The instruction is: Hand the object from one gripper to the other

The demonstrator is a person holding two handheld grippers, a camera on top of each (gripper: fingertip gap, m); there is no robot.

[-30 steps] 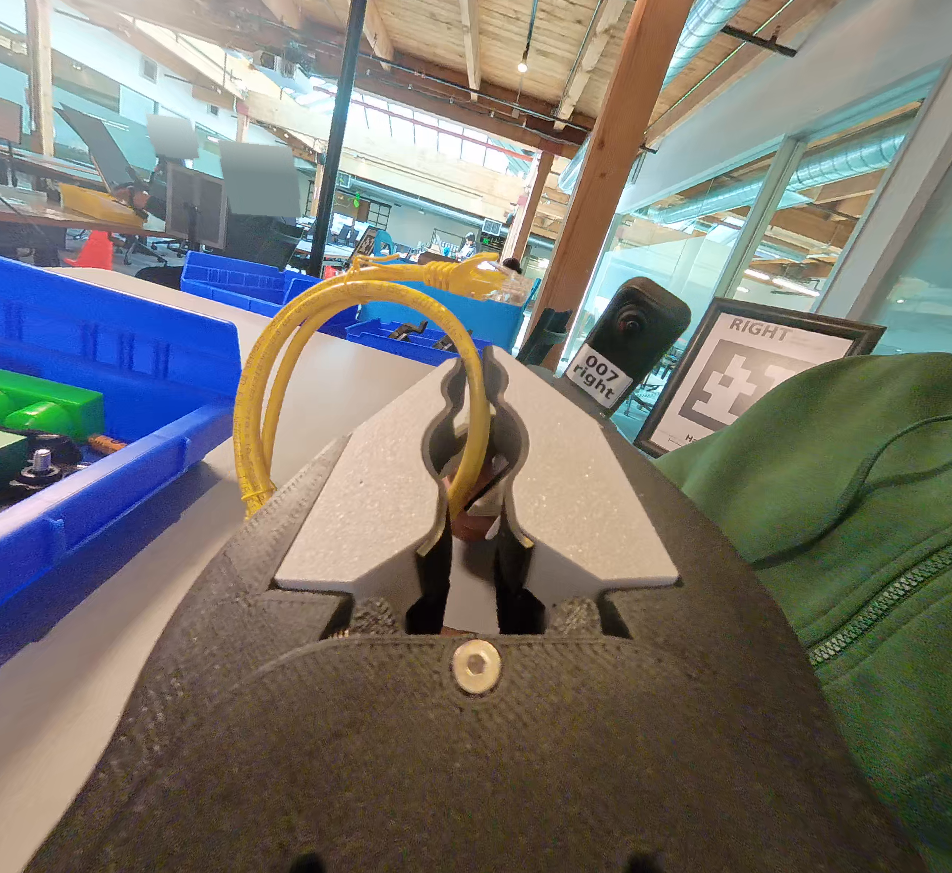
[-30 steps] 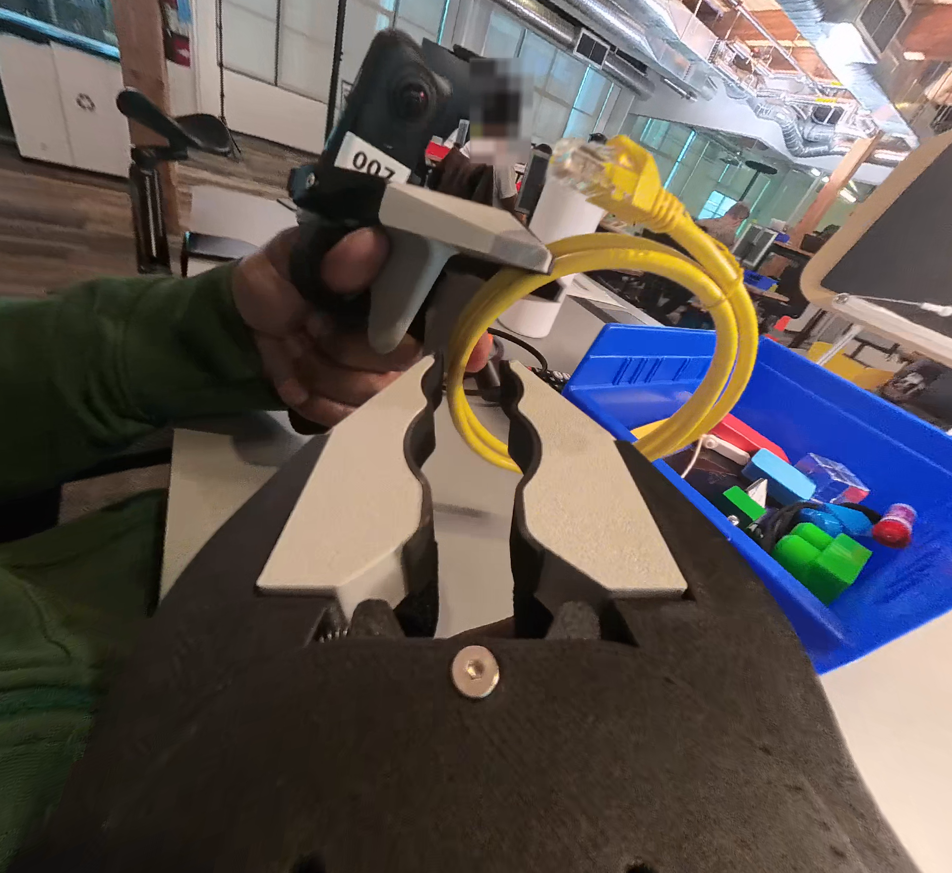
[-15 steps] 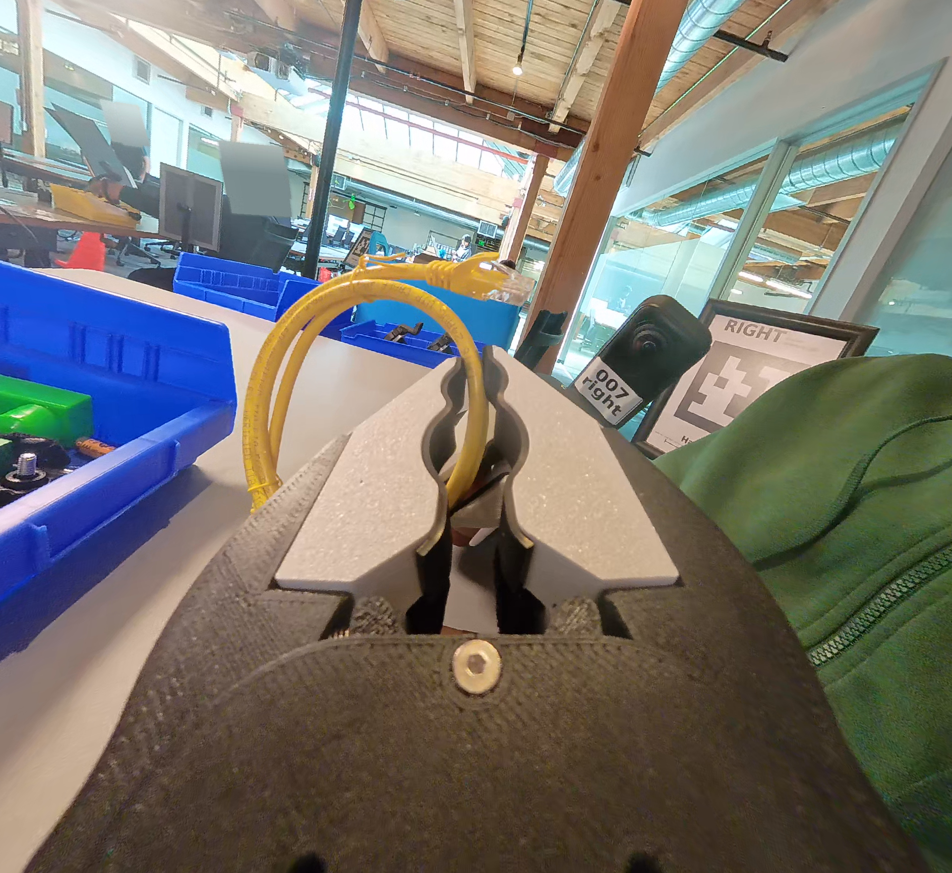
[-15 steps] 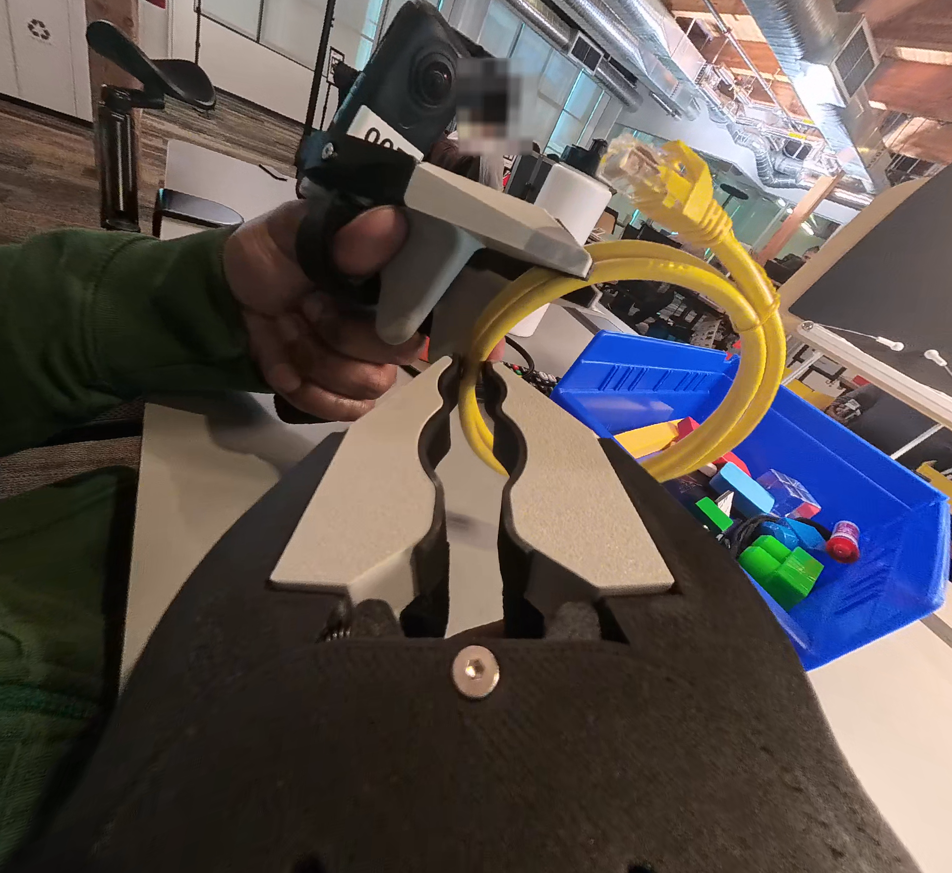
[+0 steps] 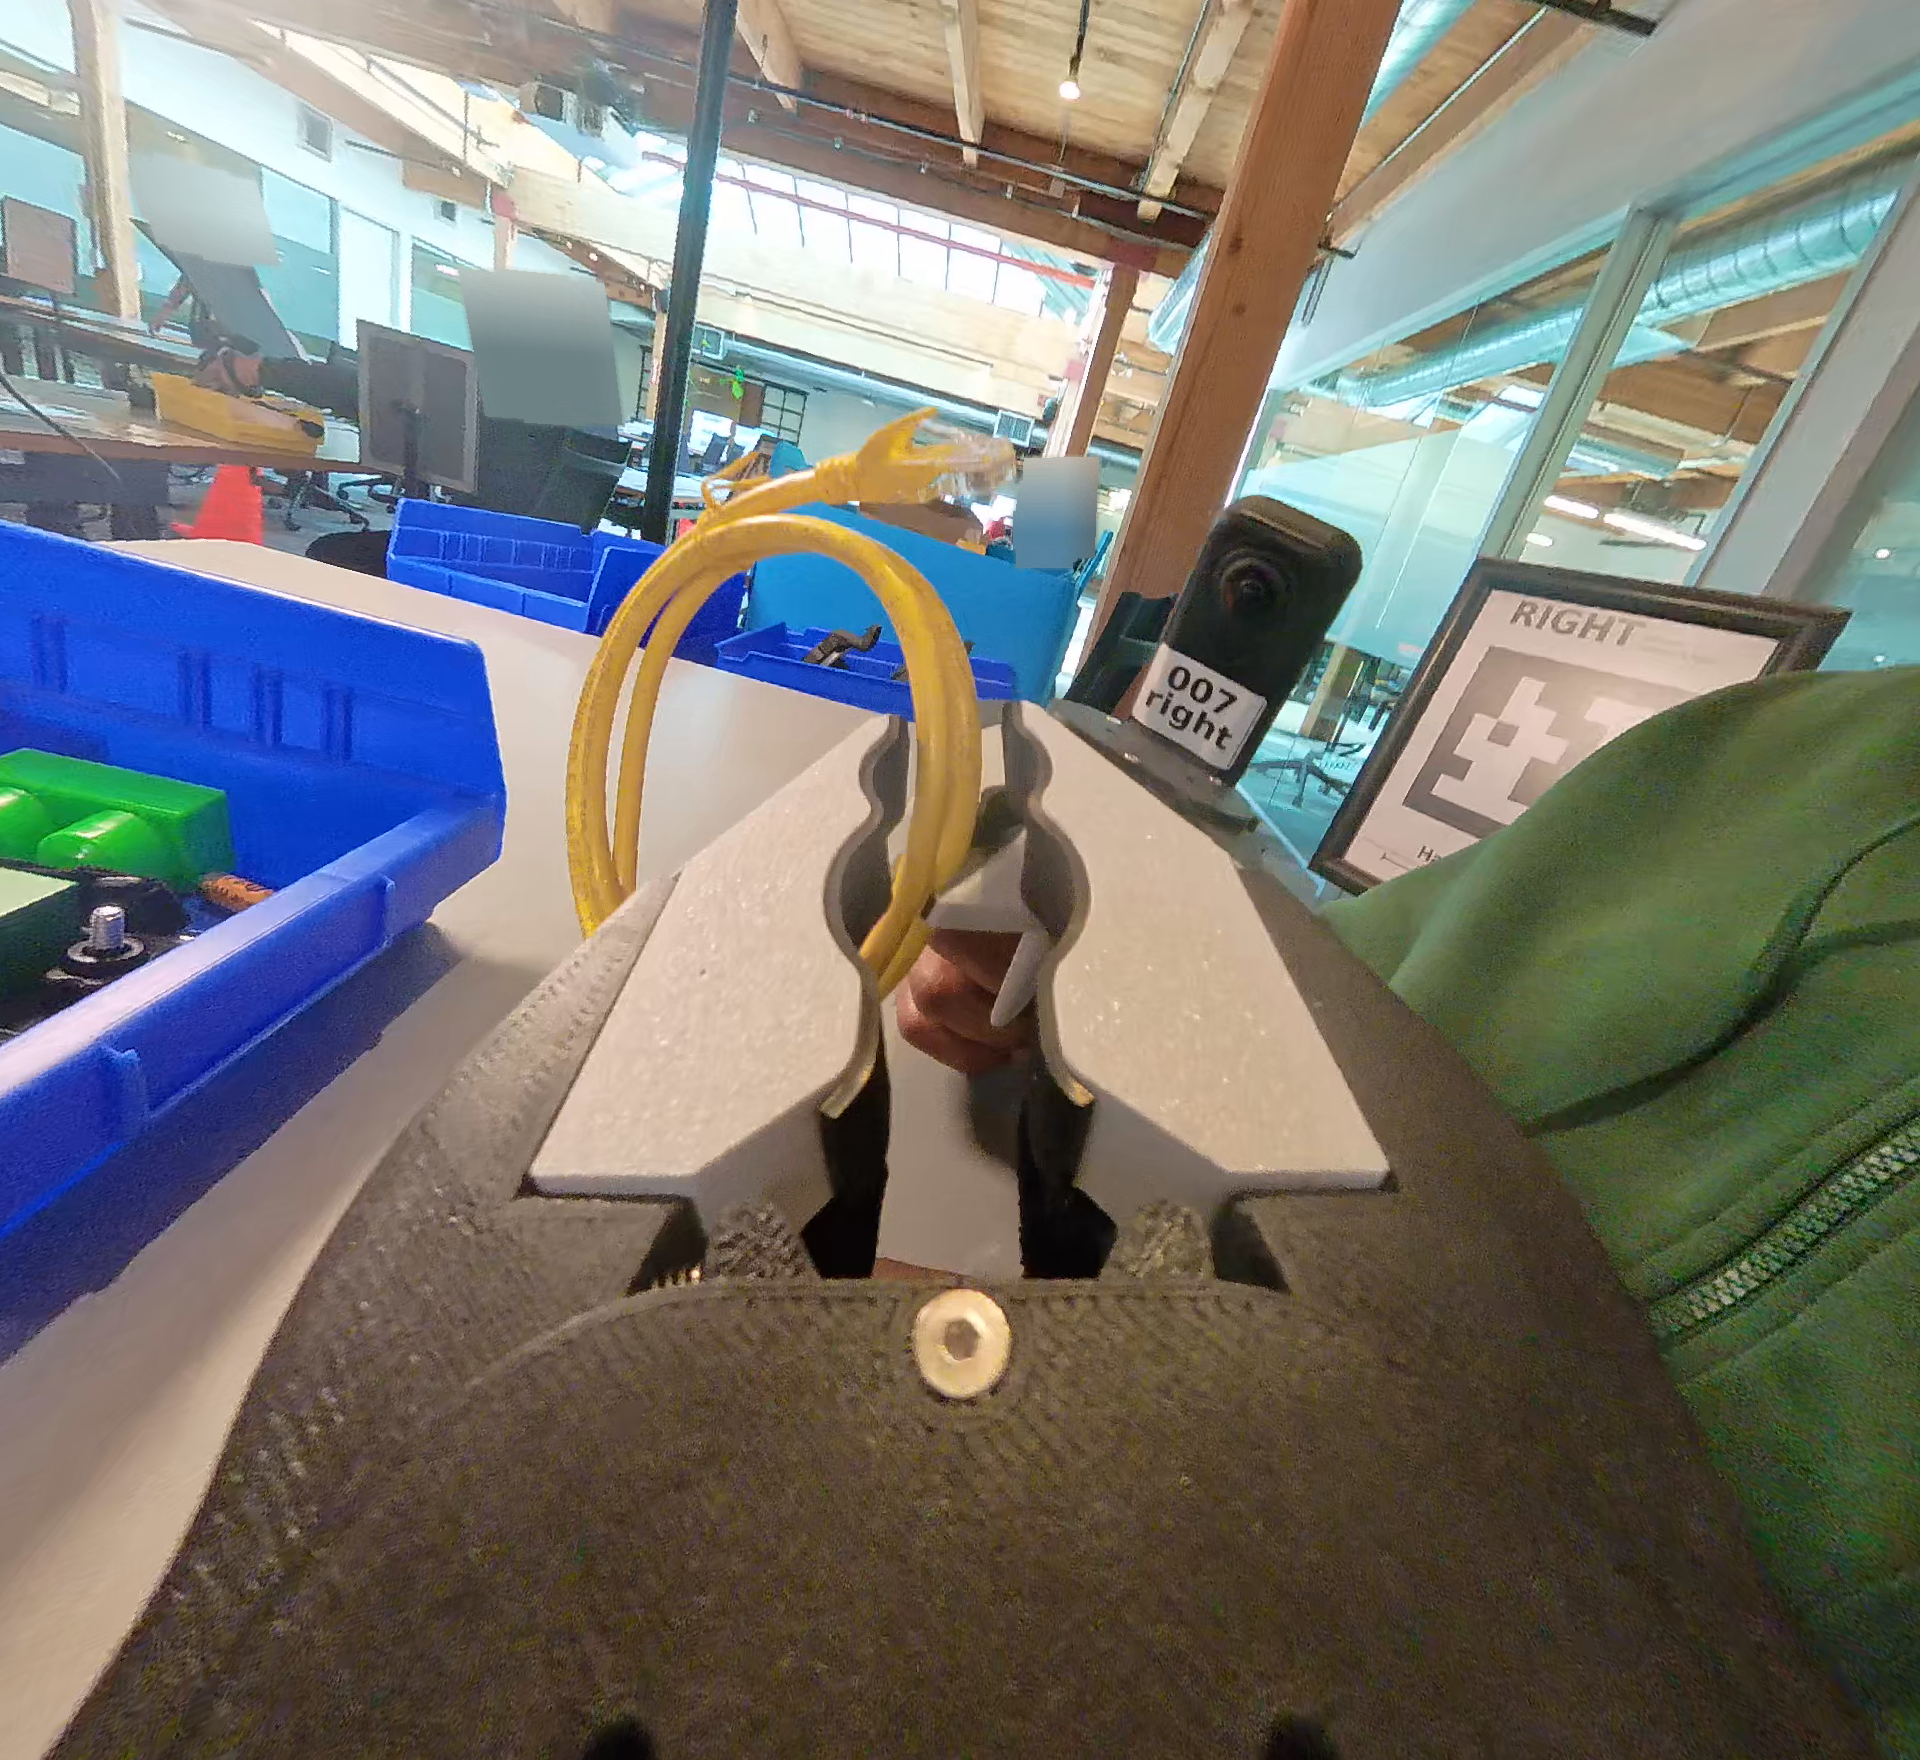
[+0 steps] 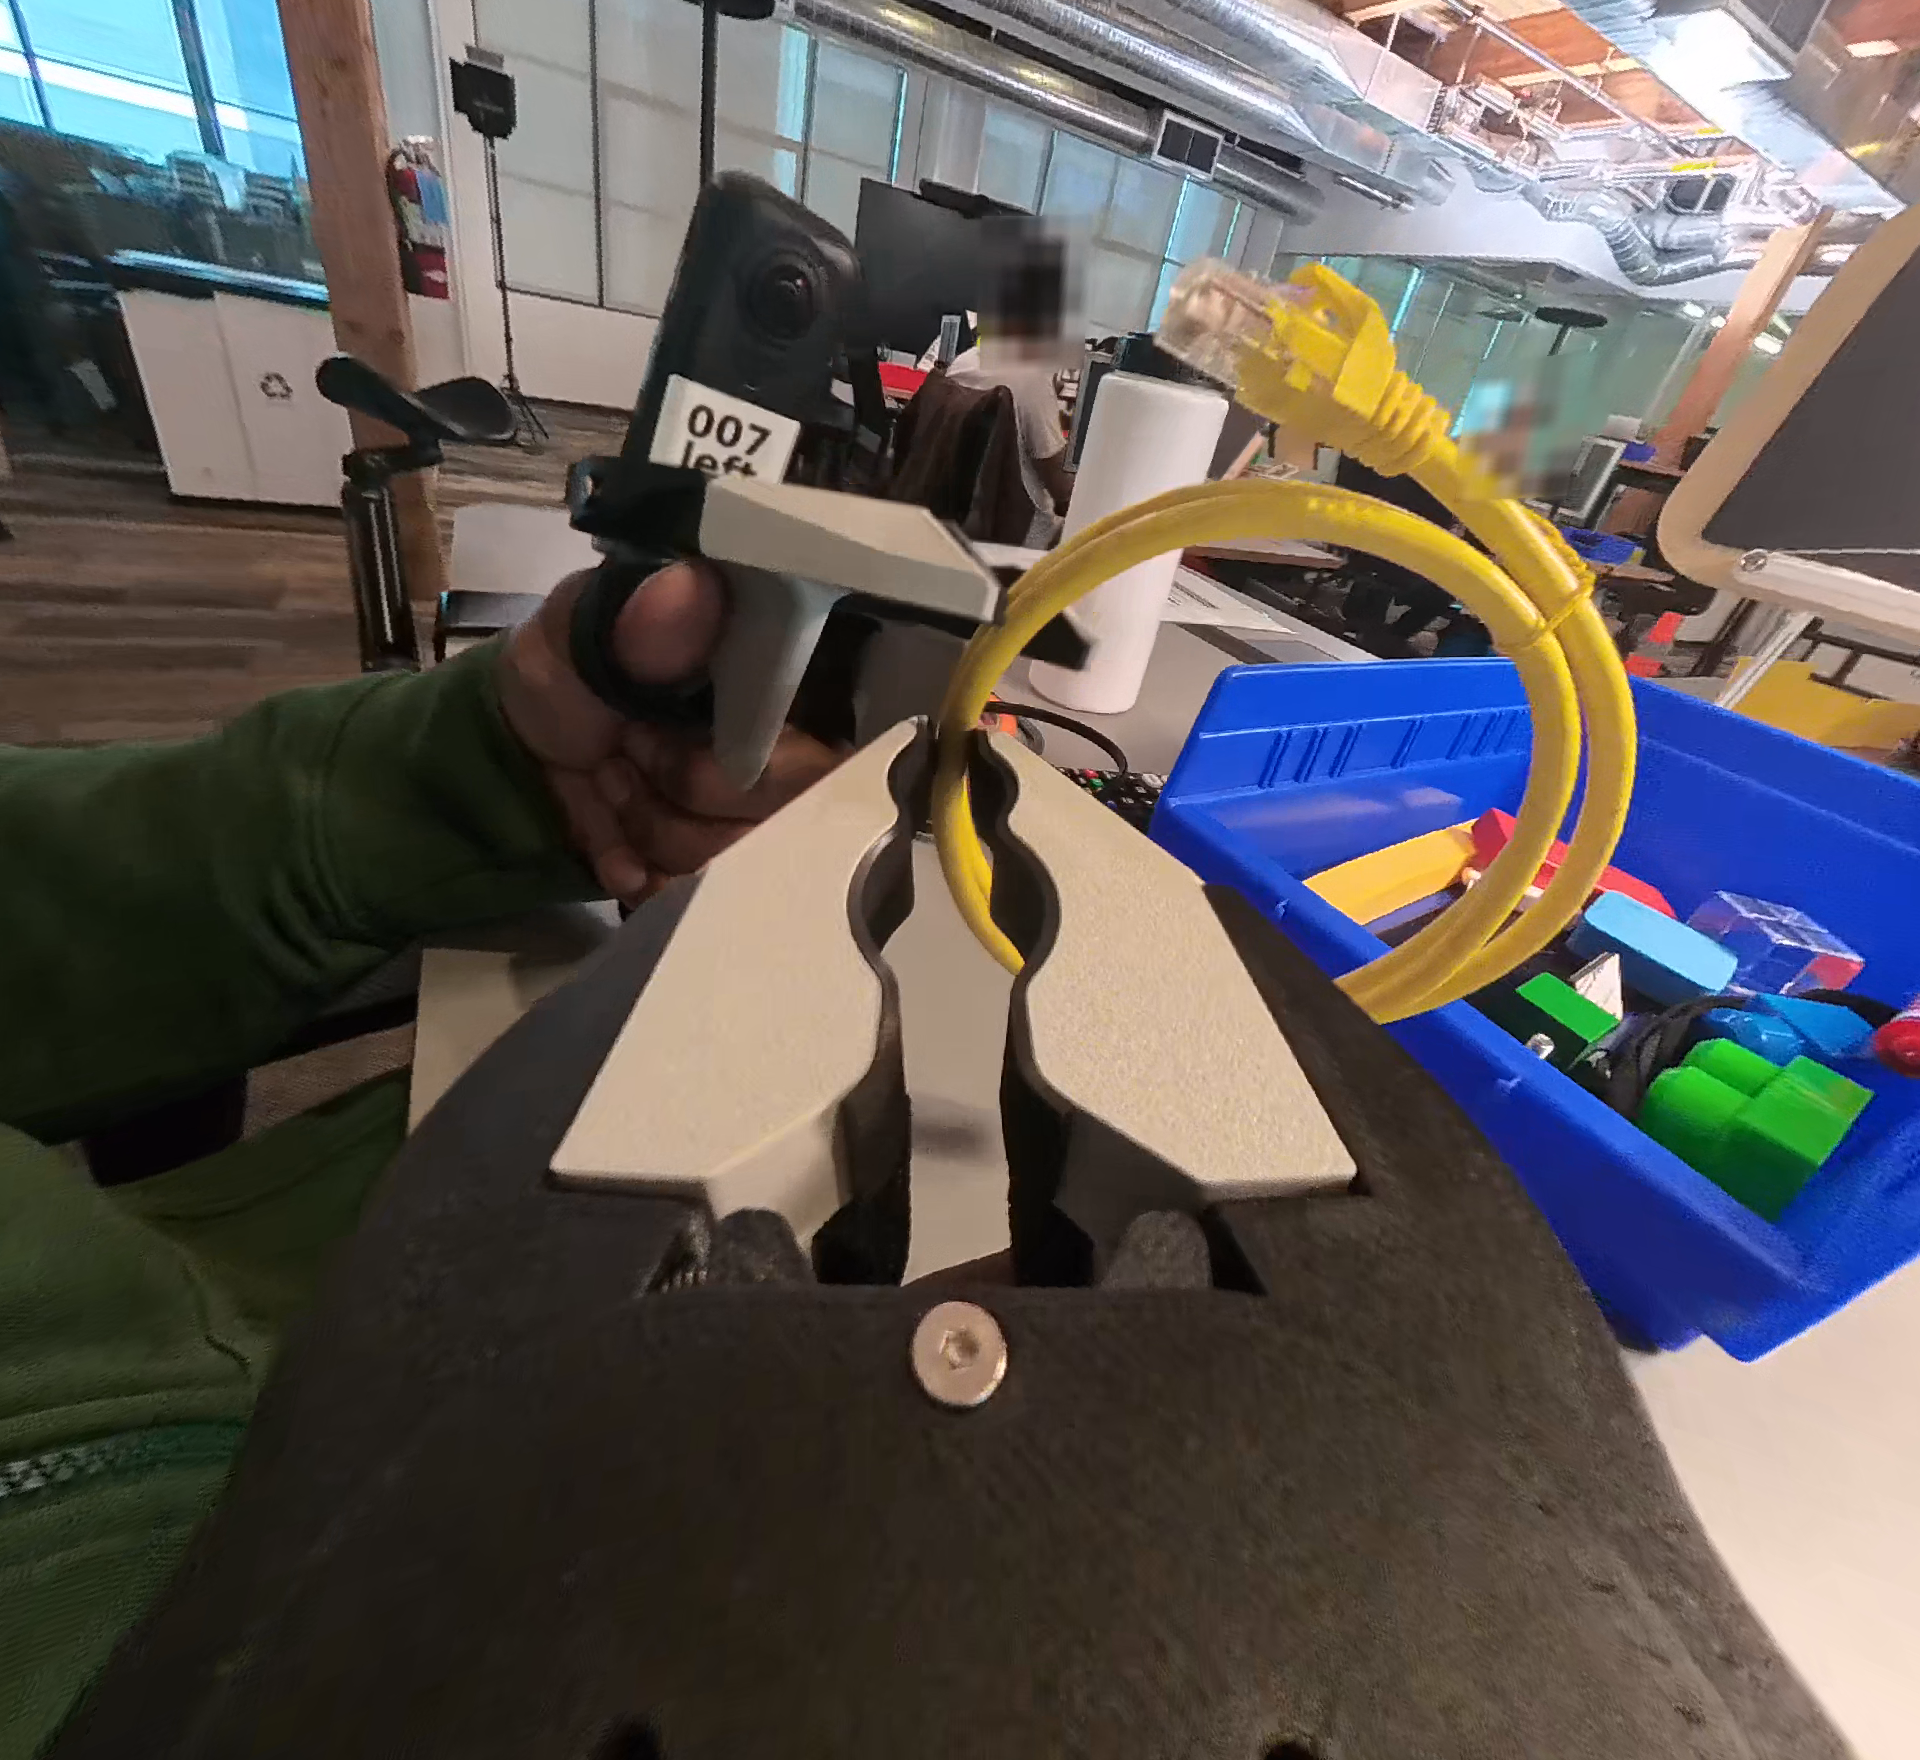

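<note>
- We see a coiled yellow cable hanging in mid-air at the centre of the left wrist view, its clear-plugged end pointing to the upper right of the loop.
- Our left gripper has its grey fingers drawn close, with the strands of the coil running down between the tips; they look closed on the cable.
- In the right wrist view, our right gripper also has its fingertips pinched onto the same coil, which loops out to the right of centre.
- Both tools meet at the cable, so it sits between them above the pale table.
- A blue bin of coloured blocks lies at the right of that frame.
- A green sleeve fills the left edge.
</note>
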